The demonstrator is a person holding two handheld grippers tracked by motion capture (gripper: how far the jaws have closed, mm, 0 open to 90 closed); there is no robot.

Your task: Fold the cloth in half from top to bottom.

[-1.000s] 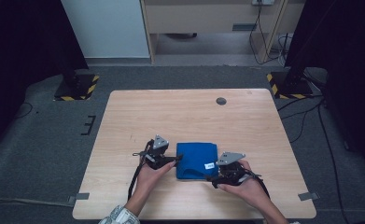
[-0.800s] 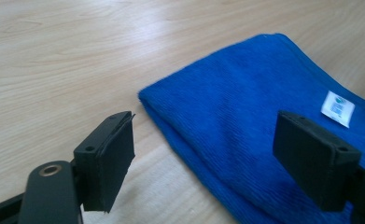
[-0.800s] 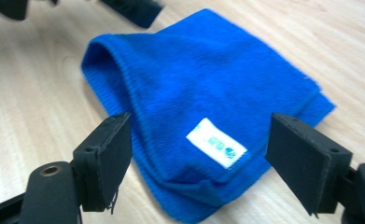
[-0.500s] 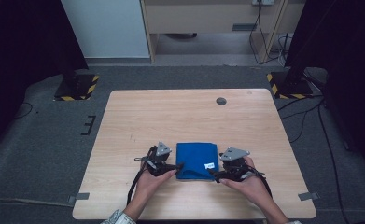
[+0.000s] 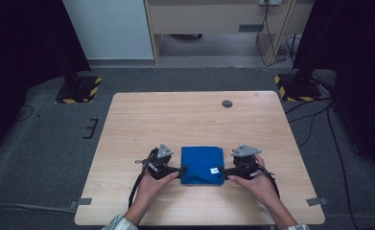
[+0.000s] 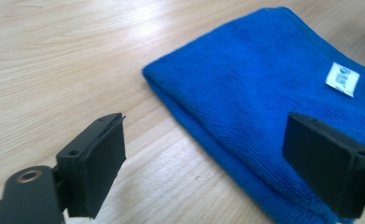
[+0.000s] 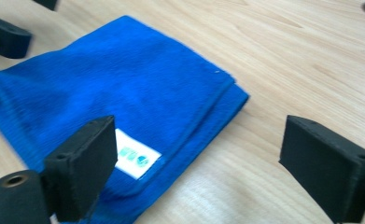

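A folded blue cloth [image 5: 202, 165] lies flat on the wooden table [image 5: 194, 115], near its front edge. A white label [image 5: 214, 169] sits by the cloth's near right corner. My left gripper [image 5: 179, 169] is at the cloth's left edge and my right gripper [image 5: 223, 170] at its right edge. The left gripper [image 6: 227, 172] has just been opening. Its jaws stand wide, with the cloth [image 6: 273, 93] edge lying between them, unpressed. The right gripper [image 7: 203, 172] has also just been opening. The corner with the label [image 7: 132, 158] lies beside its left jaw, and nothing is gripped.
A dark round grommet [image 5: 227, 103] sits in the table's far right part. Bare wood stretches beyond the cloth. Black stands with yellow-black striped feet [image 5: 79, 88] stand on the grey floor past the table's far corners.
Both grippers have drawn slightly outward from the cloth's side edges, the right one more, toward the right. The cloth stays flat in place.
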